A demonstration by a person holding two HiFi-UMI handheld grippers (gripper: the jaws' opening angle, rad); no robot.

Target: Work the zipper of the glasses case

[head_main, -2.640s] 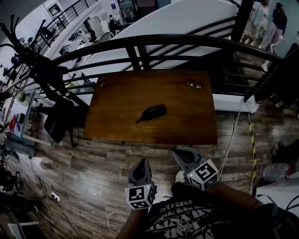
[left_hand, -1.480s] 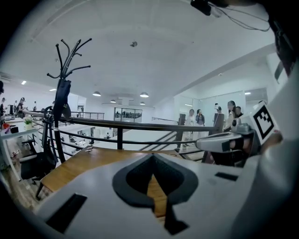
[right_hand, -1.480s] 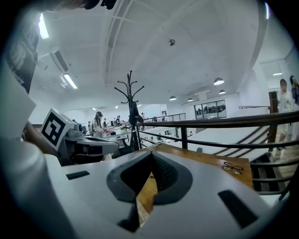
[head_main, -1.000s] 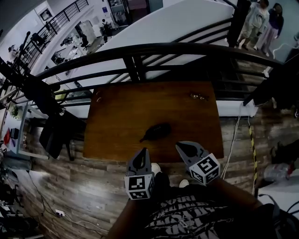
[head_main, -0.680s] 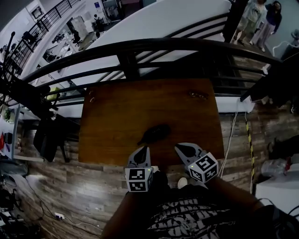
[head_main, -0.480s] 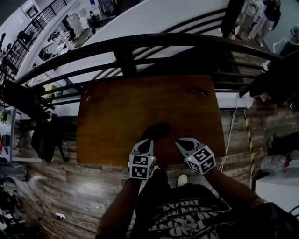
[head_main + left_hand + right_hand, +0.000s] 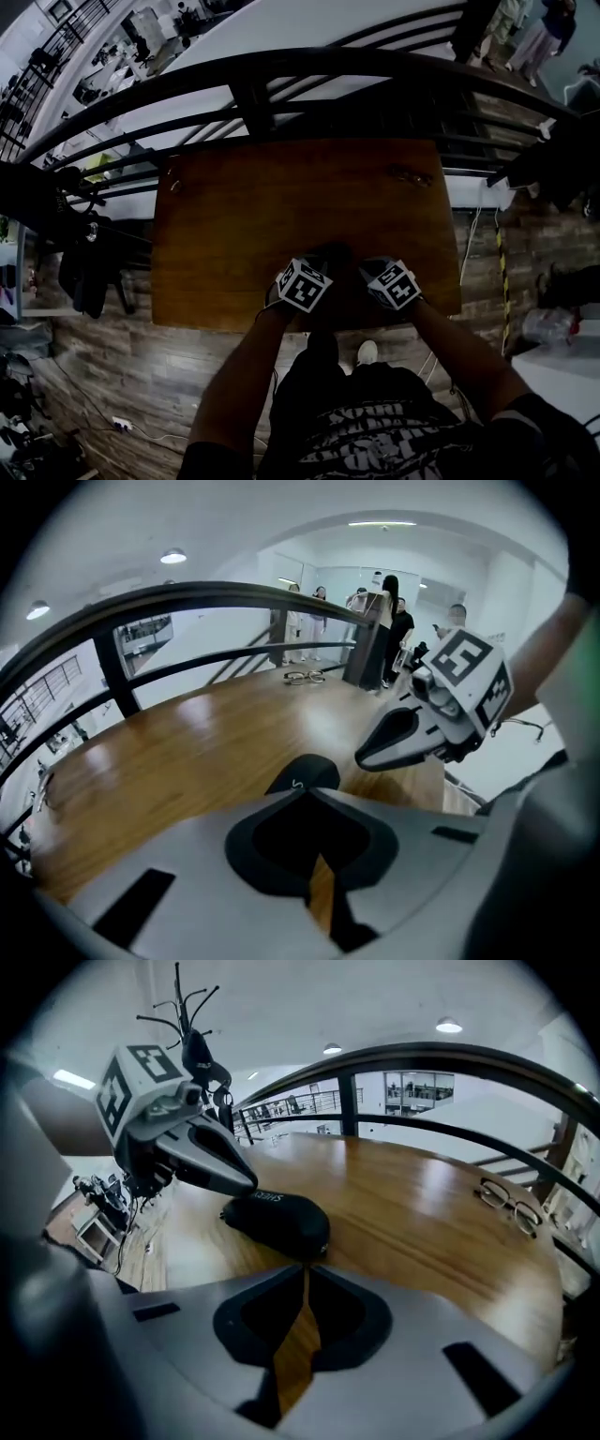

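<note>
- Left gripper point(image 7: 305, 794) and right gripper point(image 7: 307, 1267), jaws closed and empty, poised at the glasses case point(image 7: 277, 1222) near the table's point(image 7: 234, 216) 6 o'clock edge.
- Spectacles point(image 7: 411, 175) lie toward 1 o'clock.

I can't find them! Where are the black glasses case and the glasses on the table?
glasses case point(image 7: 277, 1222), right gripper view, middle of its top.
glasses point(image 7: 509, 1206), right gripper view, middle of the frame.
</note>
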